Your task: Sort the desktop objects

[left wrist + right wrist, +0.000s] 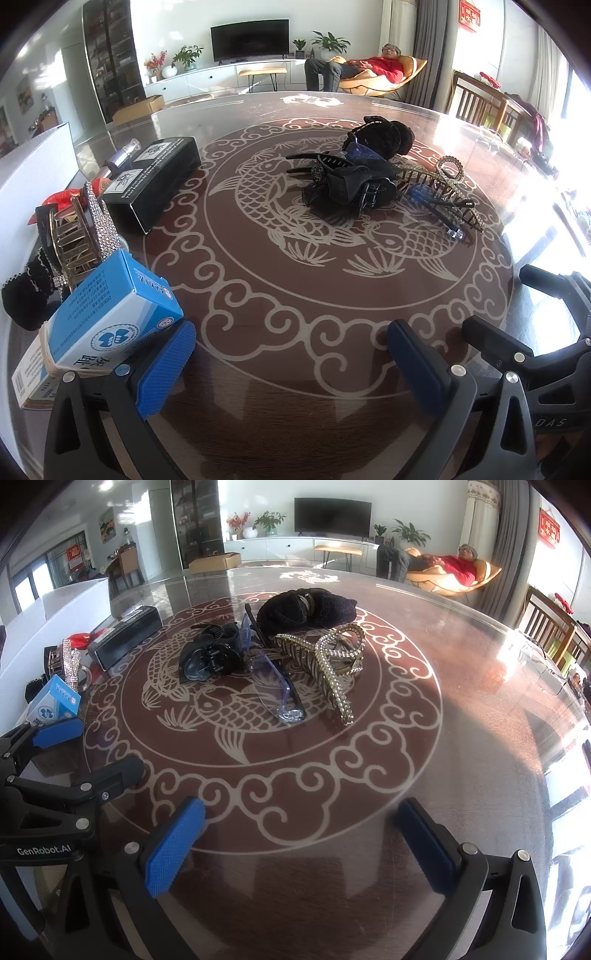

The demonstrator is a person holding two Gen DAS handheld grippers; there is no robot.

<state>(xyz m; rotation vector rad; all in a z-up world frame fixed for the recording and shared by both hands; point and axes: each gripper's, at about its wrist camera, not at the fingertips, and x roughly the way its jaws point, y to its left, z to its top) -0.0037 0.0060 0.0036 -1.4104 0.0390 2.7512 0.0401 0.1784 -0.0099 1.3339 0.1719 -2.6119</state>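
Note:
A heap of hair accessories lies mid-table: black claw clips [343, 184] [208, 653], a black scrunchie [384, 134] [306, 607], a gold rhinestone clip [332, 664] [448, 168] and blue-tinted glasses [275, 690] [434, 201]. At the left edge sit a blue-and-white box [110, 314] [55, 701], a long black box [155, 184] [125, 635] and rhinestone clips [92, 225] [68, 661]. My left gripper [291, 365] is open, its left pad beside the blue box. My right gripper [299, 845] is open over bare table, short of the heap.
The round table [461, 709] has a glass top over a fish pattern. A white box [33, 162] stands along the left edge. A person reclines in a lounge chair [384, 79] beyond the table. Wooden chairs [550, 635] stand at the right.

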